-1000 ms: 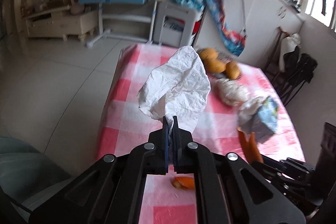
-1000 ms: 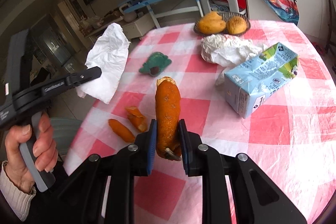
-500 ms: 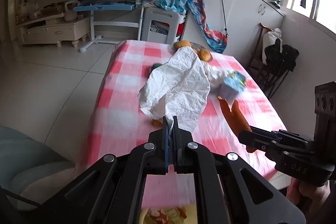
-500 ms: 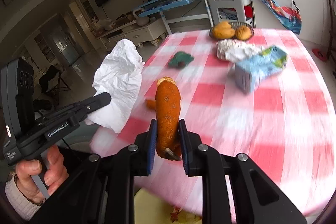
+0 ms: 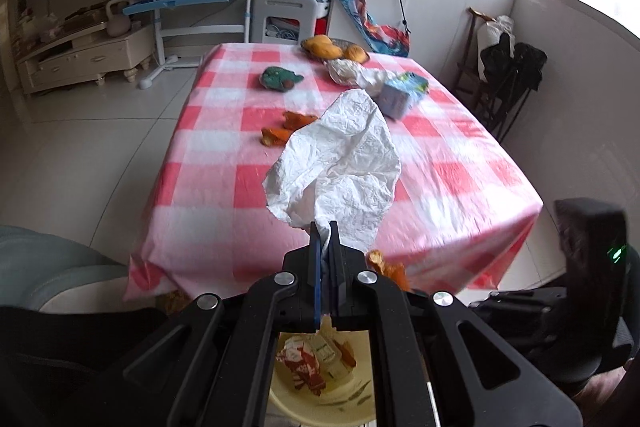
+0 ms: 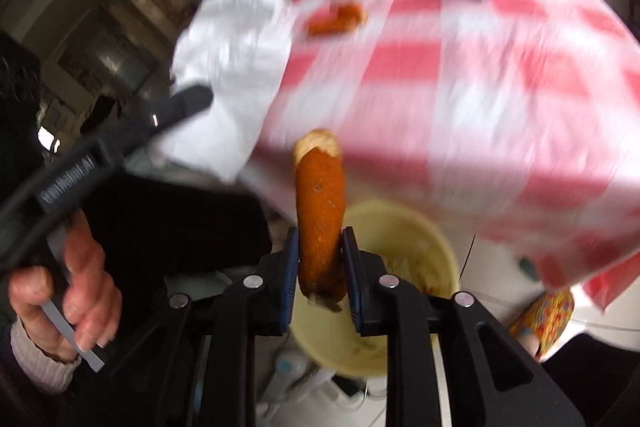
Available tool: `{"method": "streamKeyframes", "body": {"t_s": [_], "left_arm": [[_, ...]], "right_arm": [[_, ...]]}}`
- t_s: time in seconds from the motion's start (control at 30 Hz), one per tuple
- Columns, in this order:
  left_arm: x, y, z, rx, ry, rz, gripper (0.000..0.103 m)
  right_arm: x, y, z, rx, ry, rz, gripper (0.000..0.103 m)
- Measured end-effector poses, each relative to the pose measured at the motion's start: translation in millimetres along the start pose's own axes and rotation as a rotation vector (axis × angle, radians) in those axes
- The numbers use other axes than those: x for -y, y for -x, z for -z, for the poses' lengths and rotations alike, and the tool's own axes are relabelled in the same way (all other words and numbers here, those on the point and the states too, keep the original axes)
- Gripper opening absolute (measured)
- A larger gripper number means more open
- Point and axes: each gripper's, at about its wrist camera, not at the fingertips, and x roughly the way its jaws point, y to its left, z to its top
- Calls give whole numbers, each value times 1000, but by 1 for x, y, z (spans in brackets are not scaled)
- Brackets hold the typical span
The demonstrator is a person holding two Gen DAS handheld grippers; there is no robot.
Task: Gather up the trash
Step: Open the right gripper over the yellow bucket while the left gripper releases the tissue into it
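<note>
My left gripper (image 5: pixel 325 231) is shut on a crumpled white paper napkin (image 5: pixel 340 167), held above a pale yellow trash bin (image 5: pixel 320 397) on the floor in front of the table. My right gripper (image 6: pixel 320 239) is shut on a long orange peel (image 6: pixel 320 211), held upright over the same bin (image 6: pixel 424 227). The napkin also shows in the right wrist view (image 6: pixel 236 59), with the left gripper (image 6: pixel 188 99) at its lower edge. More orange peels (image 5: pixel 288 127), a blue carton (image 5: pixel 402 93) and crumpled paper (image 5: pixel 352 73) lie on the pink checked table (image 5: pixel 224 187).
A green object (image 5: pixel 278 78) and a basket of fruit (image 5: pixel 334 49) sit at the table's far end. A grey seat (image 5: pixel 44 267) is at the left. A patterned slipper (image 6: pixel 542 315) is on the floor right of the bin. Dark chairs (image 5: pixel 508 75) stand at the right wall.
Both grippers have drawn back from the table and dropped lower, and now hang over the yellow bin. Each keeps its hold, the left on the napkin, the right on the peel.
</note>
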Motion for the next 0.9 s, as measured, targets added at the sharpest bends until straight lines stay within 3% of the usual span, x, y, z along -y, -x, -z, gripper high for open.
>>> {"method": "streamKeyframes", "body": {"t_s": [0.1, 0.53, 0.73, 0.83, 0.9], "left_arm": [[5, 1, 5, -13, -12, 2, 4], [22, 7, 25, -56, -80, 15, 4], [35, -2, 36, -136, -132, 55, 5], [42, -12, 44, -197, -165, 72, 14], [44, -15, 47, -205, -175, 66, 35]], "right_arm": [[0, -5, 4, -13, -5, 13, 41], [17, 34, 5, 196, -78, 68, 57], [20, 45, 3, 285, -91, 119, 68], [27, 49, 3, 318, -122, 139, 72], [32, 49, 1, 334, -150, 147, 72]]}}
